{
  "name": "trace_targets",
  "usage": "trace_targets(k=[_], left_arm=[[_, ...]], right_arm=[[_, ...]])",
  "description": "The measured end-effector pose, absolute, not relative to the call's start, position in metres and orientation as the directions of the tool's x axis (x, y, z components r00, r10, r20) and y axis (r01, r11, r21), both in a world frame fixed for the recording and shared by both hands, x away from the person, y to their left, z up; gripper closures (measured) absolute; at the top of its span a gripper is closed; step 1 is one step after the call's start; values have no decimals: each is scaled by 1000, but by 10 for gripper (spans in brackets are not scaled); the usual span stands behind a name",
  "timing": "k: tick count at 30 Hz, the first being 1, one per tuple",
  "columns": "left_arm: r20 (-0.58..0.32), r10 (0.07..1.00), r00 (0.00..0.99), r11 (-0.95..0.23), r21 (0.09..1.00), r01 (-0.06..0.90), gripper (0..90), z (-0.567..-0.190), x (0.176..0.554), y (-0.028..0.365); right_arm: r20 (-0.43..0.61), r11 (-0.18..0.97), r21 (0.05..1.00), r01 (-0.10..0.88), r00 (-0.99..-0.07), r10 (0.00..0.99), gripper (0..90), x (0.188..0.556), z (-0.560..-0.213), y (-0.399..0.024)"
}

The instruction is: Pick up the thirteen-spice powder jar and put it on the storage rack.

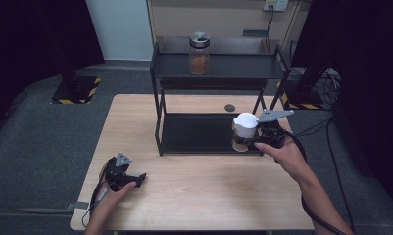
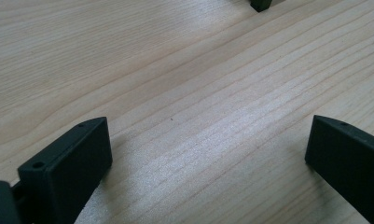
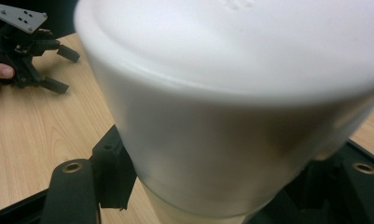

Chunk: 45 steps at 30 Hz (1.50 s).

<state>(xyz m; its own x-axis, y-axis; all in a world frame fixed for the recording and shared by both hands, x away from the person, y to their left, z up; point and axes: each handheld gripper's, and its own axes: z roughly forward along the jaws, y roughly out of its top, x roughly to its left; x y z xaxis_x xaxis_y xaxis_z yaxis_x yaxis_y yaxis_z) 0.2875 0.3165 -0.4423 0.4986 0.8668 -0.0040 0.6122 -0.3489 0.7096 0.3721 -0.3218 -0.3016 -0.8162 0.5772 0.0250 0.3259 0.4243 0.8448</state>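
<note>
A white-lidded jar (image 1: 245, 131) is held clamped in the right claw (image 1: 243, 142) just in front of the lower shelf of a black two-tier rack (image 1: 218, 73), at its right end and apparently clear of the wooden surface (image 1: 194, 191); the jar is gripped below its lid (image 3: 231, 93), a hold that would keep it upright for carrying. In the right gripper view the jaws are seen pressed against the jar's sides. A second jar (image 1: 199, 54), dark-lidded and filled with something brown, is stood on the rack's upper shelf, which suggests the jars are being sorted onto or off the rack. The left claw (image 1: 137, 179) is rested on the surface near its front left corner, jaws spread wide and holding nothing. Two jars, two claws and one rack are counted.
</note>
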Motion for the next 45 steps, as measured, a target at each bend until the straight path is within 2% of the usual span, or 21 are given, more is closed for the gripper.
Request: trace_targets(k=[16,45], left_arm=[[-4,867,499,-349,709,612,0,-442,287,316],[-4,867,499,-349,709,612,0,-442,287,316]], right_arm=[[-4,424,854,302,-811,584,314,368,-268,-324],[-24,433,861,266,-829,558,314,374,-172,-327]])
